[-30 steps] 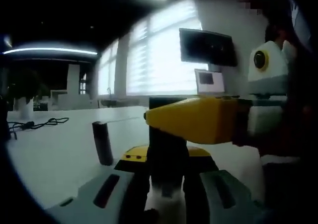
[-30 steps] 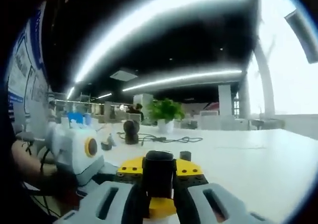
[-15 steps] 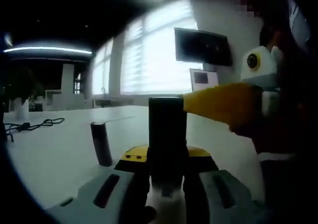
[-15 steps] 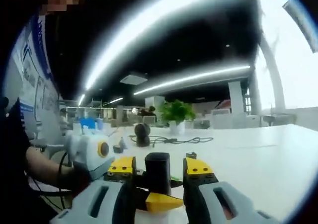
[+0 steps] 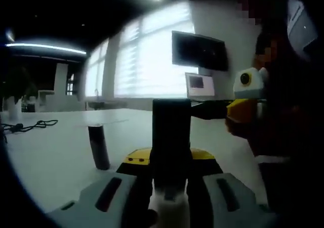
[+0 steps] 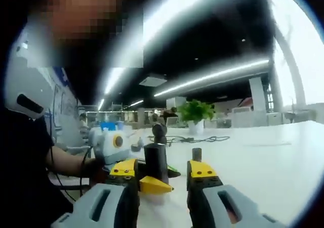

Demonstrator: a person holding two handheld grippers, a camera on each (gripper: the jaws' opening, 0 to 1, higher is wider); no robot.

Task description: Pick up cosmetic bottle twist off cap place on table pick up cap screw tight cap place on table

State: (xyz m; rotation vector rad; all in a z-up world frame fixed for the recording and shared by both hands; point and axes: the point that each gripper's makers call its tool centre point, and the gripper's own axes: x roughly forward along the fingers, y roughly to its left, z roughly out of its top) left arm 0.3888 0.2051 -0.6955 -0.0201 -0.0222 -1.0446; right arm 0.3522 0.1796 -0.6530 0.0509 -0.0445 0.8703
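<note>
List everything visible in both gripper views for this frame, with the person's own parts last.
Cosmetic bottle: one, black, clamped upright between the left jaws.
Small cylinder: one, dark, upright on the table.
Table: one, white.
Cables: one tangle, black, far on the table.
Potted plant: one, green, background.
Monitor: one, dark, by the window.
Laptop: one, under the monitor.
Left hand-held gripper: grey, yellow tips, shut.
Right hand-held gripper: grey, yellow tips, open.

No legible text, labels or numbers.
</note>
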